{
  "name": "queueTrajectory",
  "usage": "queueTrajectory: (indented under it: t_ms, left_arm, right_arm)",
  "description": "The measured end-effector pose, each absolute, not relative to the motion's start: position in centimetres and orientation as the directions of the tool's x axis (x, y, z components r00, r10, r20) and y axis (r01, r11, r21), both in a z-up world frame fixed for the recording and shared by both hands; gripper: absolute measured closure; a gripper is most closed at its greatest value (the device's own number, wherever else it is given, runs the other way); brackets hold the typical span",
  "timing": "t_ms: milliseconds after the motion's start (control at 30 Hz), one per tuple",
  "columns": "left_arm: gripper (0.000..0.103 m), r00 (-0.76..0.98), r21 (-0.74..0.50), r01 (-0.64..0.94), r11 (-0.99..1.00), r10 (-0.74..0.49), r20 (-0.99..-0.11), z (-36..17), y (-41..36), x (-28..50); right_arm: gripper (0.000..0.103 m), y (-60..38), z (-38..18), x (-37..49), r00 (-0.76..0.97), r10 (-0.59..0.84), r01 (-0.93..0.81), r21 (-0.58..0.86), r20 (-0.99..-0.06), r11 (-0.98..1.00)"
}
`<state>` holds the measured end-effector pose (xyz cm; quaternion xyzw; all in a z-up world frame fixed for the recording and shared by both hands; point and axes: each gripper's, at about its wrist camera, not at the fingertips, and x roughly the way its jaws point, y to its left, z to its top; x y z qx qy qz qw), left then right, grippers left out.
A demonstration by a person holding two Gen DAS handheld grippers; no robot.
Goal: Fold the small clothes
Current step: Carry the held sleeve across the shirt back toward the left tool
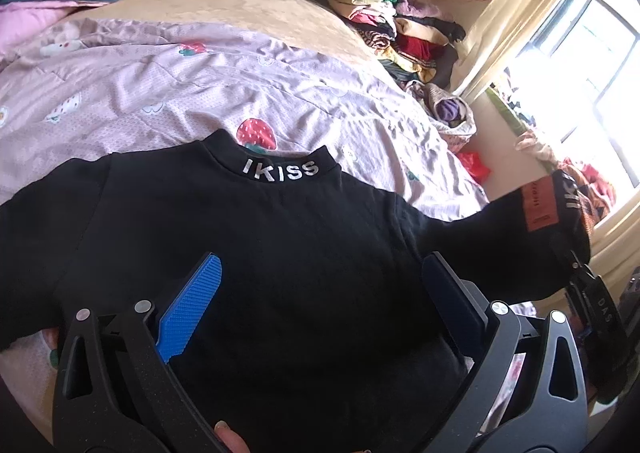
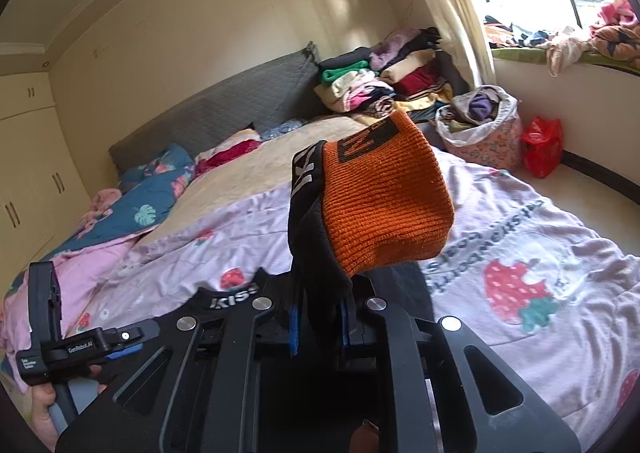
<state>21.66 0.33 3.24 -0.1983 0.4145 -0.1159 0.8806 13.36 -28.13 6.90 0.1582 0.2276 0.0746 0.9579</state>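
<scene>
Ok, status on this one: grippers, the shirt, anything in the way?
Left gripper open above the black shirt. Right gripper shut on the sleeve, orange cuff lifted. Pink strawberry bedsheet beyond the collar bare, clothes pile far off.

Black sweater, small, long-sleeved, mock collar with white "IKISS" lettering. Body spread flat on pink strawberry-print bed cover, collar toward the headboard end. One sleeve lifted off the cover, stretched out sideways from the body. Its cuff is orange ribbed knit with a black block mark, hanging raised above the cover. Other sleeve lies flat beside the body.
</scene>
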Motion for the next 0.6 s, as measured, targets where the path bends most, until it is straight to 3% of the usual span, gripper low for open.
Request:
queueTrajectory:
  t_ms: [600]
  left_arm:
    - [0.009, 0.593, -0.597, 0.031, 0.801, -0.496, -0.634, 2.1, 6.4, 21.1]
  right_arm:
    - [0.090, -16.5, 4.9, 14.6, 0.806, 0.308, -0.207, 0.246, -0.506, 0.947]
